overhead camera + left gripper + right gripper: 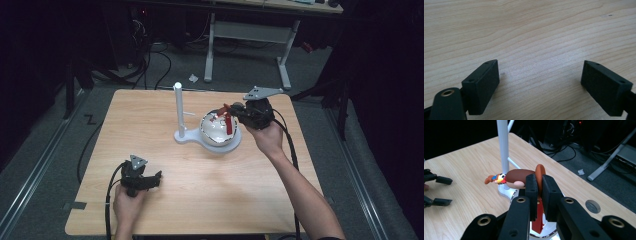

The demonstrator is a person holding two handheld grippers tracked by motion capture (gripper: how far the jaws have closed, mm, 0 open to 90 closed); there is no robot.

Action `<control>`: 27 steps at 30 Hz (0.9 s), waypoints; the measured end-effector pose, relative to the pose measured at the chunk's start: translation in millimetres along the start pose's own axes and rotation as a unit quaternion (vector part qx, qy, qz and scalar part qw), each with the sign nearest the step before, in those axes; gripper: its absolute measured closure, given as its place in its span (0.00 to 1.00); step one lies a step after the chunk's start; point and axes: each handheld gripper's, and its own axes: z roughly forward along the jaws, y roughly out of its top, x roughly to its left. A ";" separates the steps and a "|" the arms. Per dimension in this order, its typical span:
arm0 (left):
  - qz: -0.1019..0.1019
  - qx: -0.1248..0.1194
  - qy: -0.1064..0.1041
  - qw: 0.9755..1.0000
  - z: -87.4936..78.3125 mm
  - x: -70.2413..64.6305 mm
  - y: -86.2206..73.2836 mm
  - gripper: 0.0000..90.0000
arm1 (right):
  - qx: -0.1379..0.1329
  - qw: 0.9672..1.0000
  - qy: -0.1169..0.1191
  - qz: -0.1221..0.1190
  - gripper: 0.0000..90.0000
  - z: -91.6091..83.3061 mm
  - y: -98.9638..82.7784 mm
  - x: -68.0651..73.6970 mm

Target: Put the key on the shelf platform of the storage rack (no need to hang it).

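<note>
Toy bird point(514, 178) hangs pinched by its tail in my closed right gripper point(538, 185), above the white bowl point(216, 131); I keep it level. Left gripper point(539, 82) rests wide open, empty.

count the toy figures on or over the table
1: a brown toy bird clamped by its orange tail in the right gripper, held over the white bowl beside the white post. The bowl's inside is partly hidden, so more could be there.
</note>
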 end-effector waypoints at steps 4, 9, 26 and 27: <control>0.002 -0.001 0.000 1.000 0.1 0.3 0.1 0.17 | 0.005 1.000 -0.002 0.004 0.93 8.4 -1.1 -2.8; 0.007 -0.002 -0.002 1.000 0.0 1.0 0.3 0.17 | 0.015 1.000 -0.007 0.013 0.93 20.3 -6.5 -6.0; 0.006 0.000 -0.002 1.000 -0.1 0.9 0.2 0.17 | 0.036 0.998 -0.013 0.046 0.93 42.1 -27.6 -13.3; 0.006 0.000 -0.002 1.000 -0.1 0.8 0.2 0.17 | 0.035 0.998 -0.012 0.044 0.93 43.6 -28.9 -13.7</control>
